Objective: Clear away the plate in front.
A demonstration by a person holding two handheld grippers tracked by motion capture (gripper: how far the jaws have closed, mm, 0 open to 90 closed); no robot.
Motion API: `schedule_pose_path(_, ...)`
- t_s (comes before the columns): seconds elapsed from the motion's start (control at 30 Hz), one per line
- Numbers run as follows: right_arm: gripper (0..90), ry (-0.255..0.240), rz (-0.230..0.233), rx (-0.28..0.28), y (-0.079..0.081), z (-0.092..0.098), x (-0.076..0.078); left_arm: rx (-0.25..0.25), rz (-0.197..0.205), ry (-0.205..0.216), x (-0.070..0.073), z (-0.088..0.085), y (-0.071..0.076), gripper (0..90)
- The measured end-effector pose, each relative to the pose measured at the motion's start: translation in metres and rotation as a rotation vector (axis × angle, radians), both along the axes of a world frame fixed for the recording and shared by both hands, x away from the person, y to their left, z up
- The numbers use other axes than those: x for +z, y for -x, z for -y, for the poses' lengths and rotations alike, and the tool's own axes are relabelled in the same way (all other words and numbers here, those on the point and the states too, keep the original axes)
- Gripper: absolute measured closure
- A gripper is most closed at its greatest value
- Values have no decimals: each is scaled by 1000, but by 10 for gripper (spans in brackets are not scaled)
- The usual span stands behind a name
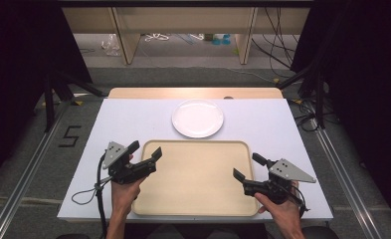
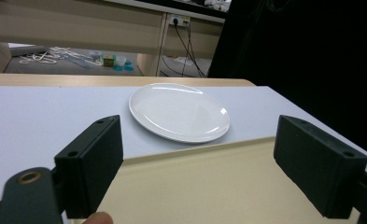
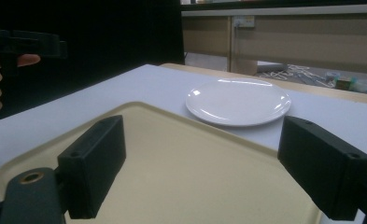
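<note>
Beige tray (image 1: pixel 193 179) empty at desk (image 1: pixel 133 119) front; white plate (image 1: pixel 198 118) empty just beyond tray. Left hand-held gripper (image 1: pixel 144 151) and right hand-held gripper (image 1: pixel 247 167) released over tray's side edges.

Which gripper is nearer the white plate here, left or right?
Left. The left gripper sits at the tray's left edge, just short of the plate. The right gripper is at the tray's right edge, lower and farther from it.
</note>
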State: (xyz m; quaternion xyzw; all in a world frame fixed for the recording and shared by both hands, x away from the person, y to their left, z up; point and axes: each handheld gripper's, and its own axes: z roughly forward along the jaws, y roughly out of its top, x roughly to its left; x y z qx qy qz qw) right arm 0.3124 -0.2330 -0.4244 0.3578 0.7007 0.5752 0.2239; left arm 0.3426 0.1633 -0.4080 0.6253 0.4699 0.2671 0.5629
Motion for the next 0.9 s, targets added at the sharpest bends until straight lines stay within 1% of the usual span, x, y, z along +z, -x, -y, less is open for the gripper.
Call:
schedule_pose_path(0.03,161,0,0,0,0,0,0,0,0,0,0,0,0,153)
schedule_pose_path(0.07,162,-6,15,-7,0,-1,-1,-9,-15,15,2,6,-7,153)
schedule_pose_path(0.1,162,-6,15,-7,0,-1,-1,-9,-15,15,2,6,-7,153)
schedule_pose_path(0.13,162,4,-10,-7,1,0,0,-13,-26,15,3,10,-15,153)
schedule_pose_path(0.17,162,4,-10,-7,1,0,0,-13,-26,15,3,10,-15,153)
schedule_pose_path(0.2,162,4,-1,-5,1,0,-1,-10,-30,21,4,12,-21,153)
schedule_pose_path(0.23,162,-10,11,0,1,-1,-1,-12,-32,27,4,13,-24,153)
schedule_pose_path(0.3,161,-14,11,8,1,-1,-1,-7,-34,50,5,14,-32,153)
schedule_pose_path(0.33,161,-10,6,10,1,-1,-1,-6,-37,70,5,15,-38,153)
schedule_pose_path(0.37,161,-20,6,12,1,-1,-1,-10,-45,87,5,16,-41,154)
schedule_pose_path(0.4,162,-20,6,12,1,-1,-1,-12,-55,102,6,16,-46,154)
schedule_pose_path(0.47,162,-15,14,12,1,-1,0,-10,-76,149,7,21,-54,157)
schedule_pose_path(0.5,162,-21,11,19,1,-2,-1,-19,-88,160,8,23,-59,157)
schedule_pose_path(0.53,161,-14,10,15,1,-2,0,-24,-88,156,8,23,-64,157)
schedule_pose_path(0.57,162,-13,10,15,2,-2,0,-28,-102,170,8,27,-68,157)
schedule_pose_path(0.6,161,-13,10,17,2,-2,0,-36,-104,177,7,30,-73,157)
schedule_pose_path(0.63,161,-14,8,19,2,-2,0,-40,-128,162,7,34,-77,157)
schedule_pose_path(0.67,161,-15,6,20,2,-2,0,-39,-144,161,7,36,-81,157)
schedule_pose_path(0.7,161,-15,6,20,2,-2,0,-38,-157,177,6,39,-85,157)
schedule_pose_path(0.73,162,-28,8,25,2,-2,-1,-48,-172,189,6,41,-89,157)
schedule_pose_path(0.77,162,-29,9,26,1,-2,0,-50,-186,190,5,43,-93,157)
schedule_pose_path(0.8,162,-29,8,27,2,-2,0,-48,-192,198,4,45,-97,158)
schedule_pose_path(0.83,162,-17,5,23,2,-2,0,-57,-206,209,4,47,-102,163)
schedule_pose_path(0.87,162,-17,5,23,2,-2,0,-62,-220,212,3,48,-107,163)
schedule_pose_path(0.9,162,-16,6,24,2,-2,0,-51,-227,205,2,50,-110,163)
